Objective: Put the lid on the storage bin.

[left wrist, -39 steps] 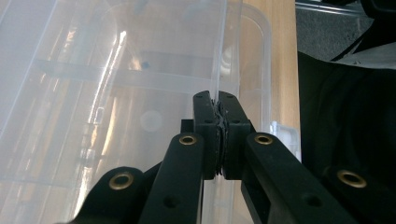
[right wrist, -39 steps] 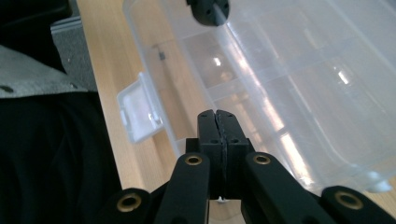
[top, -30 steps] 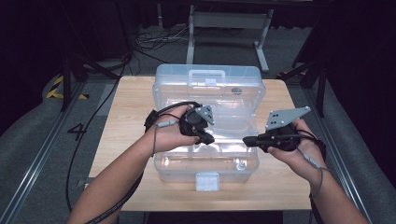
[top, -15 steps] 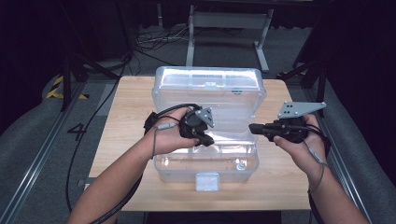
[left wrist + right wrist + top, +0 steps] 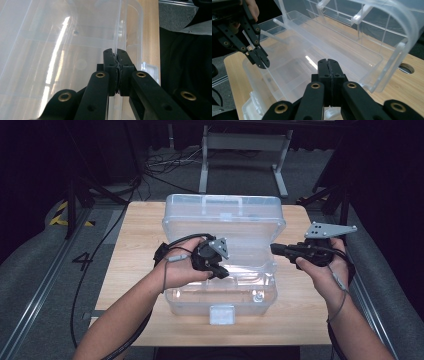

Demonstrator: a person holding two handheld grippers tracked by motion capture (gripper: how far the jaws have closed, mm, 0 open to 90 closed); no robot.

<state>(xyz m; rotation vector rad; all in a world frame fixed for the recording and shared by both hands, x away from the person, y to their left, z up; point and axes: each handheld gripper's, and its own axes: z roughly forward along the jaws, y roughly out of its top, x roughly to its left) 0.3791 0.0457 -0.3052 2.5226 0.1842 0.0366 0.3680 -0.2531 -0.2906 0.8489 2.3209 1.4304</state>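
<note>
High view: clear box point(image 5: 220, 270) sits mid-table point(image 5: 125, 260), lid point(image 5: 225, 215) raised toward 12 o'clock. Left gripper point(image 5: 222, 271) hovers over the box interior, jaws together. Right gripper point(image 5: 274, 249) is at 3 o'clock, tip near the lid's right edge.

Left gripper view: jaws pressed together on nothing; the box point(image 5: 50, 50) wall is just beyond the tips.

Right gripper view: jaws together, empty; the box point(image 5: 317, 57) is open and bare inside, lid point(image 5: 387, 30) arching at 1 o'clock, left gripper point(image 5: 263, 63) at 9 o'clock.

Judgement: the lid is being worked. Best to push on its rim with closed tips, steady the base with the other gripper, and move slowly so the light box does not slide.
</note>
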